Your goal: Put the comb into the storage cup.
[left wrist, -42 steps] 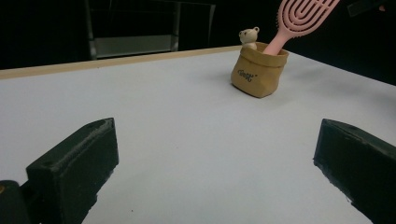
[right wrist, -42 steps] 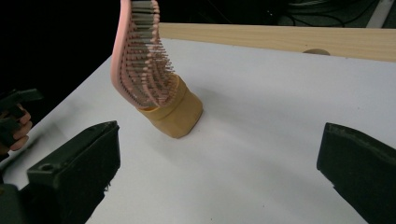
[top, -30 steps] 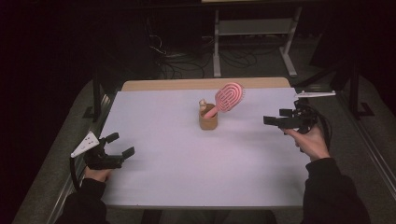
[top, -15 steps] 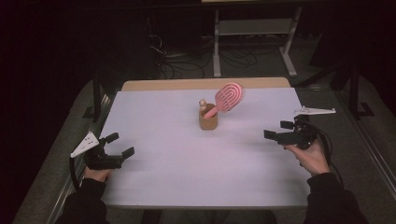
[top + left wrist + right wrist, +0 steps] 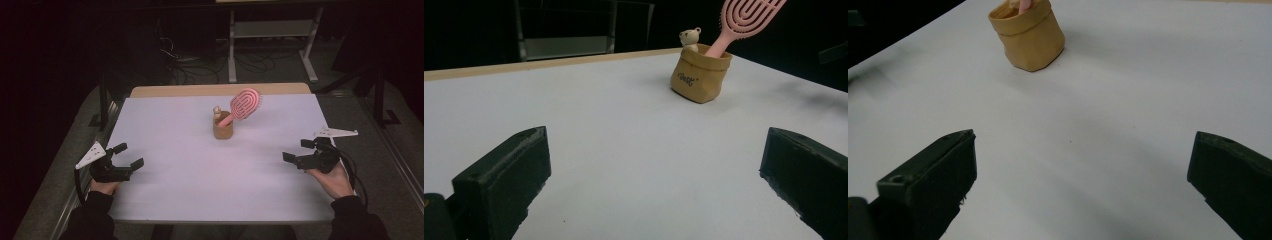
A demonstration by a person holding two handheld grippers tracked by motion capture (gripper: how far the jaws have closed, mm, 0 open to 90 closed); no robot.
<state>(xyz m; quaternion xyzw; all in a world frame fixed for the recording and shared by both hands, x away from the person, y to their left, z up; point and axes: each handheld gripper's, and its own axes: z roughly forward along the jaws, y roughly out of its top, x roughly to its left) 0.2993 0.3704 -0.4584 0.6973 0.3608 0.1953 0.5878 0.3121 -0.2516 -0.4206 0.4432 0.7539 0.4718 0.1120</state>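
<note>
The pink oval-headed plastic hairbrush (image 5: 243,106) already stands handle-down in the tan fabric pouch (image 5: 223,128) mid-table; both the left gripper (image 5: 127,156) and right gripper (image 5: 298,151) rest apart, empty, jaws wide, so little seems left

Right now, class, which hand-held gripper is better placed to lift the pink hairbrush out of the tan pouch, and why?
Probably the right hand-held gripper: the hairbrush leans out of the pouch toward that side. The left hand-held gripper is open too, but faces the far side.
</note>
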